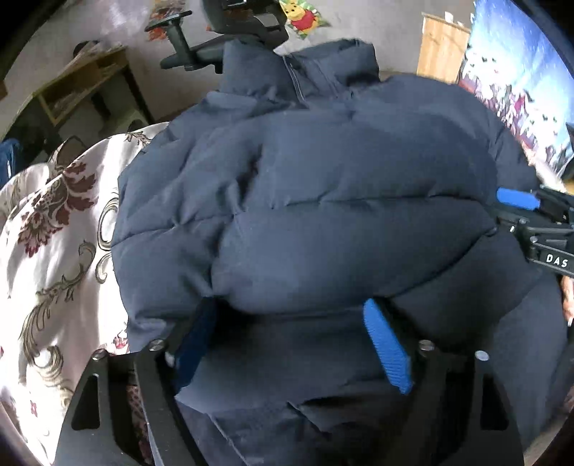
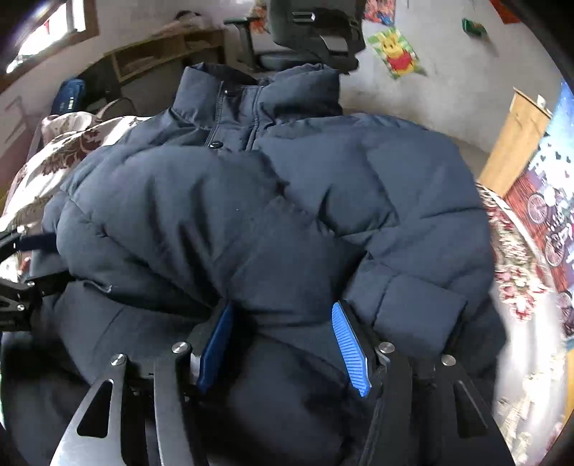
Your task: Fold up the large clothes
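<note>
Now navy puffer jacket [image 1: 323, 200] bulky, quilted, sleeves folded over front.

Floral bedspread [image 1: 53, 251], office chair [image 1: 222, 32], Pooh poster [image 2: 396, 53].

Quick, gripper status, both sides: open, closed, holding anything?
Left gripper: open, jaws spread against the navy puffer jacket, not clamping it.
Right gripper: open, jaws spread around a jacket fold, not clamped.
</note>
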{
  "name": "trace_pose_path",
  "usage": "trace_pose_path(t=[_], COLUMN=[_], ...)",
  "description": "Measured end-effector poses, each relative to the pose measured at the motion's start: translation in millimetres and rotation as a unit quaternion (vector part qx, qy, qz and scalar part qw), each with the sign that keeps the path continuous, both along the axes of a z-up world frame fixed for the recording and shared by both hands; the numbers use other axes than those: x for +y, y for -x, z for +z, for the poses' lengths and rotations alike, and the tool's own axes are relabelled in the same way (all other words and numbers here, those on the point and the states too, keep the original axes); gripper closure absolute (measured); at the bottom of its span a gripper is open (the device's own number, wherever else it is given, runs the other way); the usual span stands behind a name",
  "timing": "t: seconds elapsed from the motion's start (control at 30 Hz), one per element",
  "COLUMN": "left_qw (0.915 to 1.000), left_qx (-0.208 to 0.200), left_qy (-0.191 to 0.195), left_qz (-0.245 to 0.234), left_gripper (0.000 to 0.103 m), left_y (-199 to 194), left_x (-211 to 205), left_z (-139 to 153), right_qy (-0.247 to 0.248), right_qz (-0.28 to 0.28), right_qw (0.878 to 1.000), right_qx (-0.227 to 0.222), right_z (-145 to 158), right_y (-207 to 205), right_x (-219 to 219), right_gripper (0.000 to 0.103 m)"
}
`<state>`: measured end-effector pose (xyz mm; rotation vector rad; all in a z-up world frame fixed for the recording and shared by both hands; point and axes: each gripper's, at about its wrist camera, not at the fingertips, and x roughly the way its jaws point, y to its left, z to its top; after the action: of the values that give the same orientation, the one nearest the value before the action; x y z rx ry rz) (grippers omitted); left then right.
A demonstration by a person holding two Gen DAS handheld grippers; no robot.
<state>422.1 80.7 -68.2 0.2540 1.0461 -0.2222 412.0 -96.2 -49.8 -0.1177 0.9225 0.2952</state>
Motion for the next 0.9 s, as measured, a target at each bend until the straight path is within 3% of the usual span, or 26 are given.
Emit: trace_pose_path(t=[0.1,0.2,0.33,0.4,0.43,0.63,0.77,0.9], left_qw=[0.9998,0.9980,0.9952,0.9934,0.9913,0.9777,0.9738,0.9784], left_qx=[0.012,0.020,-0.013,-0.034,-0.043,-0.078,-0.053,-0.007], left_qy=[0.005,0.057,0.091,0.094,0.099,0.139,0.134,0.111], left_qz=[0.012,0.019,0.033,0.058,0.075,0.137,0.176,0.174], left_gripper=[0.018,0.019,0.019,0.019,0.019,0.019,0.019,0.021], left_y=[-9.1,-17.0,-37.4,-57.7,-75.7,-161.7,-217.8,-257.1], left_x=[1.3,13.3,31.0,36.2,39.1,42.8,43.6,36.5], left_z=[-3.3,9.5,44.8,62.2,72.8,102.7,105.7,92.9], right_qy=[-0.016,-0.060,-0.096,-0.093,-0.083,-0.053,-0.055,-0.050], right_qz=[0.022,0.041,0.076,0.087,0.089,0.077,0.060,0.042], right_qw=[0.999,0.997,0.992,0.992,0.992,0.995,0.996,0.998], right_qx=[-0.023,-0.007,0.007,-0.014,-0.025,-0.038,-0.032,0.004], right_z=[-9.5,0.7,40.9,67.1,79.9,114.9,118.1,110.5], right_y=[-1.7,-5.9,-21.5,-35.7,-47.9,-135.5,-197.1,-261.0], right_x=[-5.9,-21.7,-45.7,-51.0,-51.5,-35.0,-17.2,1.0], right_gripper=[0.049,0.048,0.046,0.037,0.029,0.029,0.029,0.034])
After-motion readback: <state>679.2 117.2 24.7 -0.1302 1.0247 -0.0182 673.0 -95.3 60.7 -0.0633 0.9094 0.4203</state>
